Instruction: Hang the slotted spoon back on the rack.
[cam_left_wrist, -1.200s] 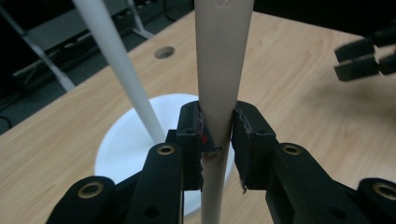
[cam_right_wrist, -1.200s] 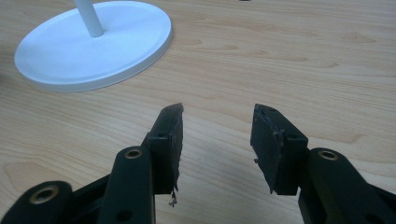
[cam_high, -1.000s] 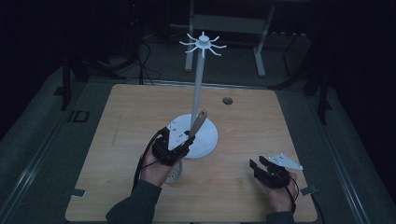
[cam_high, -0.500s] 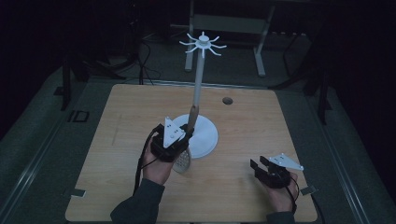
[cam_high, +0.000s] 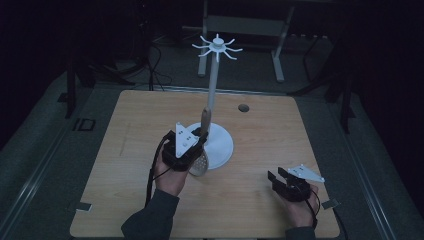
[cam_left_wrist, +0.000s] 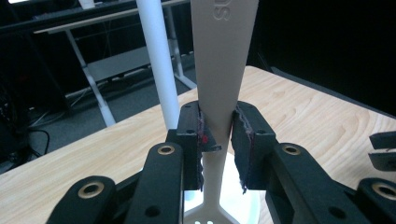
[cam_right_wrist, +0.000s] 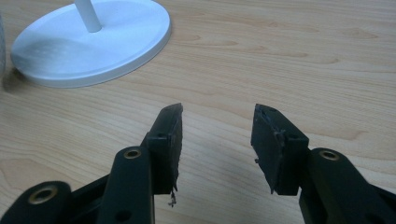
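A beige slotted spatula (cam_left_wrist: 219, 70) stands upright, handle up, with my left gripper (cam_left_wrist: 218, 140) shut on its narrow neck. In the high view the left gripper (cam_high: 192, 145) holds the spatula (cam_high: 202, 160) just left of a white stand's round base (cam_high: 220, 145). The stand's pole (cam_high: 212, 95) rises to a ring of hooks (cam_high: 218, 47). In the left gripper view the pole (cam_left_wrist: 158, 56) is just behind the spatula. My right gripper (cam_high: 281, 179) rests low at the table's front right, and in its own view the right gripper (cam_right_wrist: 217, 135) is open over bare wood.
The wooden table (cam_high: 125, 130) has a small dark round hole (cam_high: 243, 107) at the back right. The stand's base (cam_right_wrist: 93, 37) lies ahead and left of the right gripper. A desk frame (cam_high: 240, 25) stands in the dark behind the table.
The left hand has turned, bringing the spatula from a tilt to upright, its handle closer to the pole. The right gripper has stayed put.
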